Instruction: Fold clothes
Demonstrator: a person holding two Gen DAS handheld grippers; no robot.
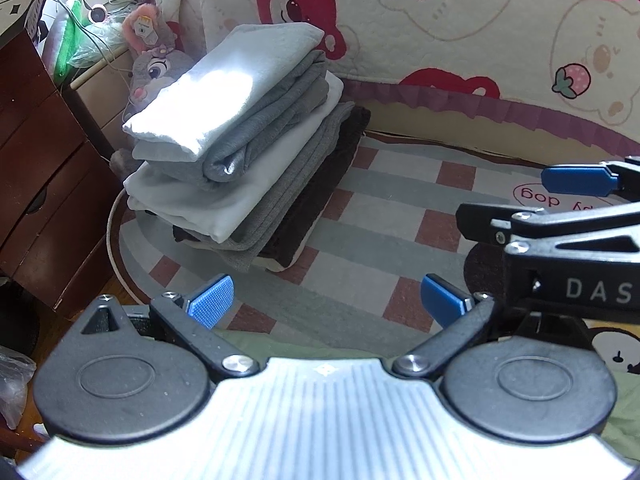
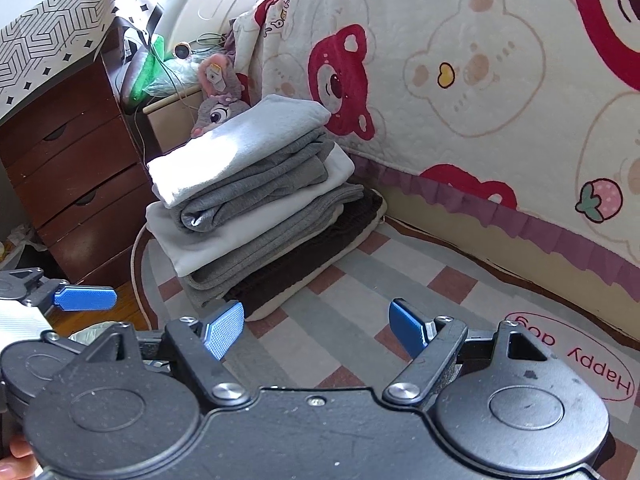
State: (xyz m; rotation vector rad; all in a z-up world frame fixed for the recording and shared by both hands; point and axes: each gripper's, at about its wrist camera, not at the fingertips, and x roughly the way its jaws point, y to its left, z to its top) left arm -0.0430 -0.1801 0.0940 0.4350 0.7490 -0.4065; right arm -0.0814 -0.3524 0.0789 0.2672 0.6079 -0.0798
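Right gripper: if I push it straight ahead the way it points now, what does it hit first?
Probably the checked rug: the open right gripper aims down at bare rug, just right of the clothes stack. Depth is unclear, so it might clip the stack's bottom edge.

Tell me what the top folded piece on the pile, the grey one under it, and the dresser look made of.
Top folded piece: smooth pale cotton-like knit, matte, soft rolled edge.
Grey one: thicker heathered jersey or fleece, speckled surface.
Dresser: dark reddish wood or veneer, slight sheen, cut-out drawer pulls.
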